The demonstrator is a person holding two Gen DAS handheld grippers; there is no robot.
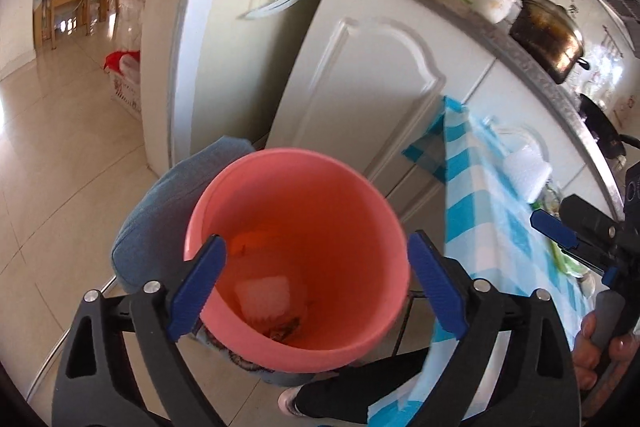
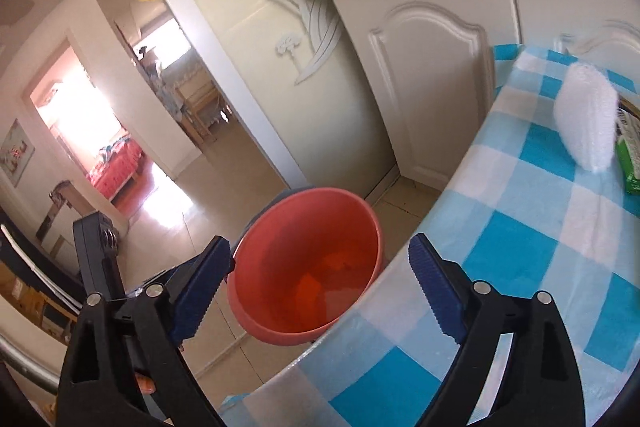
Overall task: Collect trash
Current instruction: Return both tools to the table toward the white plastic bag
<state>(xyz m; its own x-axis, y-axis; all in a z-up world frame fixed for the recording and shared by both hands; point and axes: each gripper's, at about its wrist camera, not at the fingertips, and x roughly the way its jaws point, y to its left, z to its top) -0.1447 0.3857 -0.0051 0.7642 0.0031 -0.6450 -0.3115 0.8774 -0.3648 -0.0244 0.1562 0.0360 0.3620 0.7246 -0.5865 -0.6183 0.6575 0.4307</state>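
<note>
The left gripper (image 1: 316, 291) hangs directly over the mouth of the pink bin (image 1: 298, 259), its blue fingers (image 1: 196, 291) spread wide with nothing between them. The right gripper (image 2: 320, 291) is likewise spread apart and empty, poised over the near-left edge of the table (image 2: 520, 267), with the bin below and just beyond the table's rim.

Down in the bin lies a white crumpled tissue (image 1: 264, 293) and some darker scraps beside it at the bottom (too dim to name). The bin stands on the tiled floor (image 1: 60, 167), close against the checked tablecloth's hanging edge and in front of the white cabinet doors (image 1: 360, 87).

What looks left to collect is on the table, to the far right: a white fluffy wad (image 2: 586, 119), perhaps tissue or a sponge-like pad, and touching it on its right a green packet (image 2: 630, 163), only partly in view. The wad should be very light and soft; it will squash under the fingers rather than resist, so a pinch across its middle ought to hold, though a shallow nip at the fringe might tear away or slip. The packet looks thin and slick, probably crinkly film; taking it by a raised edge seems wiser than pressing flat onto the cloth, which could bunch up and drag along with it.
</note>
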